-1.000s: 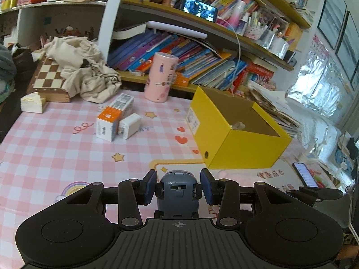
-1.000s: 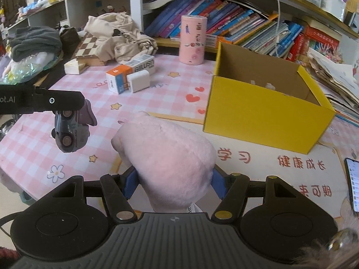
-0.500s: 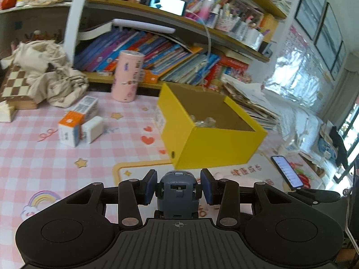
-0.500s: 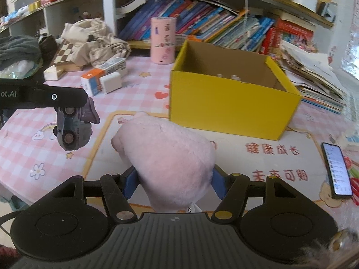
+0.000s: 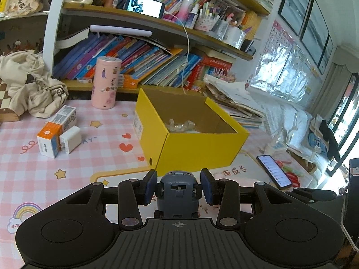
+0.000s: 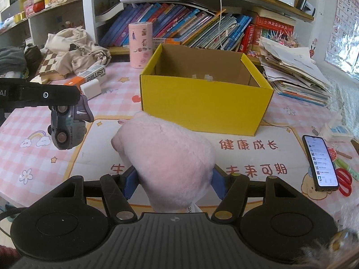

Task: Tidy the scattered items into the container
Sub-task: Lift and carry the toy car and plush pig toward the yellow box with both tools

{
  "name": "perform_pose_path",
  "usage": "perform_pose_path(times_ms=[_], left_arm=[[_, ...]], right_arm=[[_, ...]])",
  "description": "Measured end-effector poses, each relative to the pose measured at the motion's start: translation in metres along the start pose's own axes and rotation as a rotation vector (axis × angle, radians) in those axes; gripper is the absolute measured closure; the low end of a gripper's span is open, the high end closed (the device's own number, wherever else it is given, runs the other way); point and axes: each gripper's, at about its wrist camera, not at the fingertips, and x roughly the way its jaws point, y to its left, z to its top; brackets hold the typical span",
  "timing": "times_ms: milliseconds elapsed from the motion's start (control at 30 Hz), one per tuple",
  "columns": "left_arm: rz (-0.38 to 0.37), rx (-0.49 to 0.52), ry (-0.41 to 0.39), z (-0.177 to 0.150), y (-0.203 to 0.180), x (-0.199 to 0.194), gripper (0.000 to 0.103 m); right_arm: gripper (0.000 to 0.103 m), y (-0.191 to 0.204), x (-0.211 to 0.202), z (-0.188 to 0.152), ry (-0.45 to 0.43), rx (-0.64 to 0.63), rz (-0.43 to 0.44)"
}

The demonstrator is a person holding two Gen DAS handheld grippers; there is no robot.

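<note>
My left gripper (image 5: 178,187) is shut on a small grey-blue toy car (image 5: 178,194), held above the pink checked mat just short of the open yellow cardboard box (image 5: 202,148). In the right wrist view that toy car (image 6: 66,126) hangs at the left under the left gripper's fingers (image 6: 56,95). My right gripper (image 6: 174,180) is shut on a pink plush toy (image 6: 166,159), in front of the yellow box (image 6: 204,107). A few small pale items (image 5: 181,125) lie on the box floor.
An orange-and-white carton (image 5: 53,132) and a white charger (image 5: 70,136) lie left of the box. A pink cylinder (image 5: 106,83) stands by the bookshelf, with beige cloth (image 5: 29,85) on a chessboard. A phone (image 6: 319,163) and red scissors (image 6: 344,180) lie at the right.
Both grippers have carried their toys rightward and closer to the yellow box, which now sits more centred and larger in both views. Neither grip has changed.
</note>
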Motion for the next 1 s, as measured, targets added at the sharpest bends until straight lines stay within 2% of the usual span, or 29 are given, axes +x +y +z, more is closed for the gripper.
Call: perform_pose_path(times_ms=[300, 700, 1000], left_arm=[[-0.018, -0.009, -0.017, 0.009, -0.016, 0.005, 0.063], [0.002, -0.025, -0.024, 0.023, -0.032, 0.028, 0.063], [-0.014, -0.004, -0.067, 0.049, -0.051, 0.045, 0.063]], right_arm=[[0.040, -0.013, -0.003, 0.009, -0.024, -0.025, 0.008], [0.040, -0.042, 0.012, 0.029, -0.032, -0.059, 0.042], [0.040, -0.065, 0.012, 0.058, -0.122, -0.088, 0.079]])
